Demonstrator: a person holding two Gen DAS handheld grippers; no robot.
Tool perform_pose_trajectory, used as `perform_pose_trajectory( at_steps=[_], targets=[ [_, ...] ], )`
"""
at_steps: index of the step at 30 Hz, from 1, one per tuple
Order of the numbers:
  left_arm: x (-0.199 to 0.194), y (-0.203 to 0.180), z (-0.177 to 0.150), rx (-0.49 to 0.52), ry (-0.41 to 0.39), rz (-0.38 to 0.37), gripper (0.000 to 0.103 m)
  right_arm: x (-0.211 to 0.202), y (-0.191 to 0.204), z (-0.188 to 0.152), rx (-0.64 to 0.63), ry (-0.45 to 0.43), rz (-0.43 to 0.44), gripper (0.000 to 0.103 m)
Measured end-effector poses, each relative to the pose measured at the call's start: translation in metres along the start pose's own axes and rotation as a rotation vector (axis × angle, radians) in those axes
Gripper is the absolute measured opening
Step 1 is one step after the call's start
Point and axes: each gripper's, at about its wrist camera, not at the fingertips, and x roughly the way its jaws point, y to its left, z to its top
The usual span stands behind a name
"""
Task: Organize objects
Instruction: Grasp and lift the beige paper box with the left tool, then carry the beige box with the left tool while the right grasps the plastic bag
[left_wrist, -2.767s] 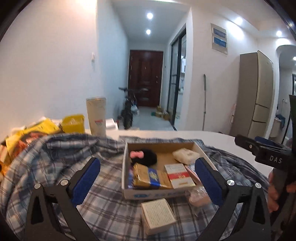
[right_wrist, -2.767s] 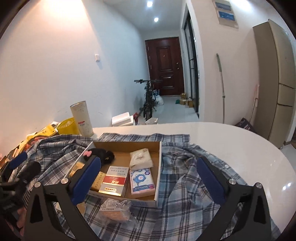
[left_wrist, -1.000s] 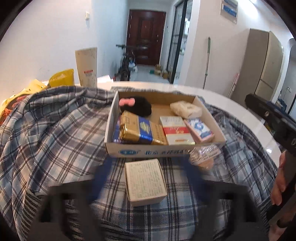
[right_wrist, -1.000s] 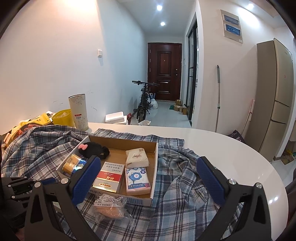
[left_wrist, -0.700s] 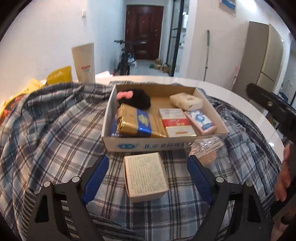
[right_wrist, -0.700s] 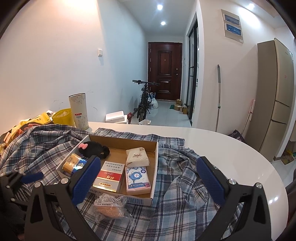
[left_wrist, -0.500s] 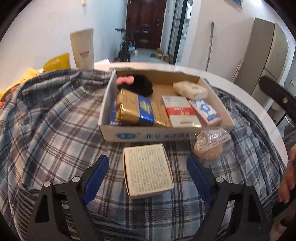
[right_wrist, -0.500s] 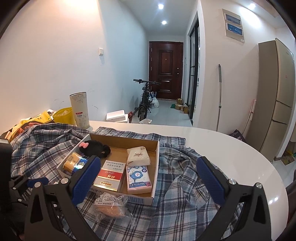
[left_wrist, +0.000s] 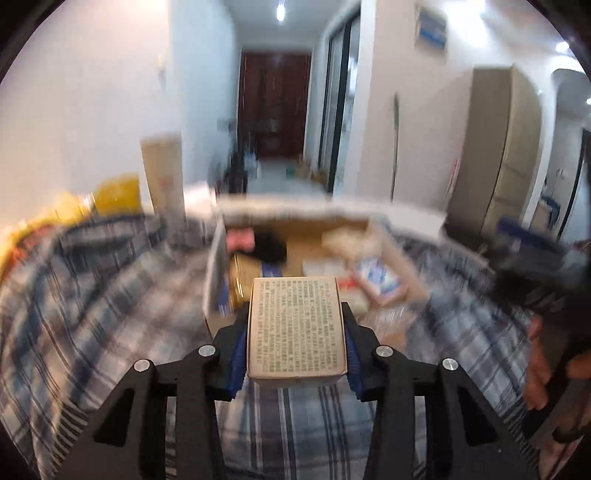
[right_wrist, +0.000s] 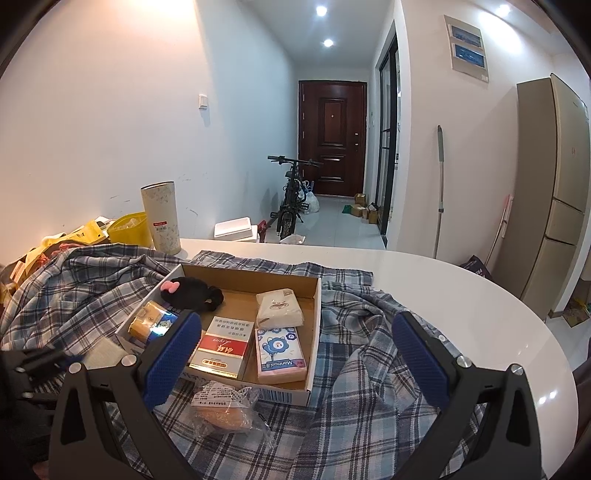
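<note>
Currently, item: your left tool (left_wrist: 296, 349), jaws just closed onto the carton (left_wrist: 296, 328) before the tray (right_wrist: 313, 325); right tool (right_wrist: 295, 354) wide, empty; next, lift it into free tray space.

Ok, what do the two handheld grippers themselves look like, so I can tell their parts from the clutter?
Both match: the left gripper and right gripper have matte black angular frames with triangular cut-outs and silver round screw heads. Each finger carries a blue textured pad. No cables or markings show. A bare hand appears at the left view's edge; no sleeve is visible.
</note>
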Motion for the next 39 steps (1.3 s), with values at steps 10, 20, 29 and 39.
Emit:
perform_pose_trajectory(
  at_steps=[10, 20, 29, 39],
  targets=[
    [-0.048, -0.007, 0.004, 0.048, -0.299, 0.005, 0.045, 0.017, 0.012, -0.012, 0.009, 0.112, 0.102, 0.103],
    [-0.024, 0.01, 0.006, -0.039, -0.166, 0.003, 0.045, 0.036, 0.02, -0.026, 0.005, 0.238, 0.156, 0.103],
    [-0.019, 0.009, 0.003, -0.037, -0.148, -0.011, 0.045, 0.059, 0.04, -0.047, -0.07, 0.377, 0.19, 0.094],
    [-0.024, 0.004, 0.004, -0.015, -0.156, -0.026, 0.045, 0.071, 0.041, -0.058, -0.068, 0.461, 0.191, 0.067]
  ],
)
